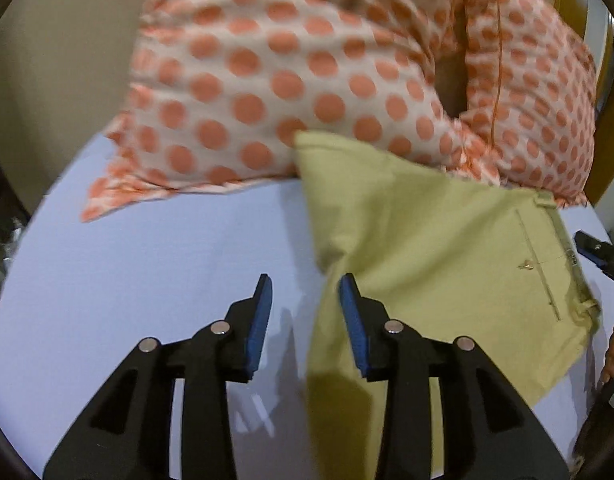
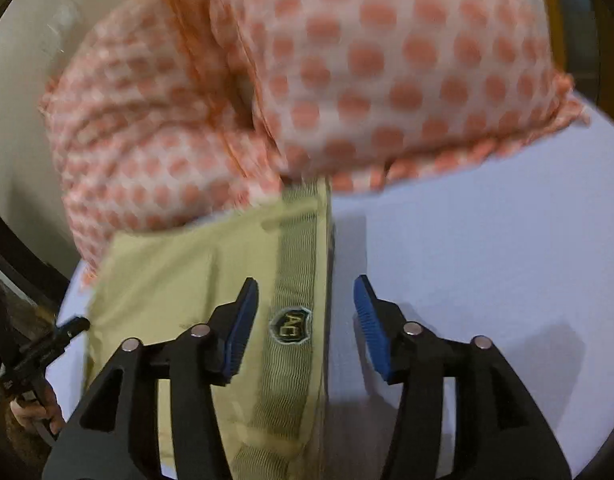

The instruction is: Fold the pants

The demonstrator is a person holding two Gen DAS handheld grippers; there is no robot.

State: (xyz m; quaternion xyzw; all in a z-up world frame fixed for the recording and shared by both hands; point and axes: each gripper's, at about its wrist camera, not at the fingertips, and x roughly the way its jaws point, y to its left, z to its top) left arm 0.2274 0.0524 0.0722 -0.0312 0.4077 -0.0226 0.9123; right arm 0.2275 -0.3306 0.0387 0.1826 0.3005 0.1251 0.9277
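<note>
Black fingers with blue pads fill the near edge of the left wrist view: the left gripper (image 1: 305, 312) hangs spread apart and holds nothing, its right finger just over the left edge of the pants (image 1: 427, 264). One pair of pale olive pants lies on the lavender sheet (image 1: 147, 280), already folded into a compact shape, with a back pocket and its button to the right. Far behind, touching the pants' far edge, sit two pillows (image 1: 267, 80) in orange-dotted covers. At the right edge, the tip of the right gripper (image 1: 599, 256) shows beside the waistband.

From the right wrist view, the right gripper (image 2: 307, 308) is likewise spread wide and empty, straddling the waistband (image 2: 299, 280), whose inner side carries one shield-shaped label (image 2: 290, 327). The pants (image 2: 179, 288) stretch left from there; the sheet (image 2: 467, 260) lies bare on the right. Both pillows (image 2: 347, 72) crowd the far side. The left gripper (image 2: 47, 348) peeks in at the near left.

Judging by the layout, a fold is partly made and both claws are free between grasps. Next would likely be pinching the waistband end and the opposite edge, then carrying one over the other.
</note>
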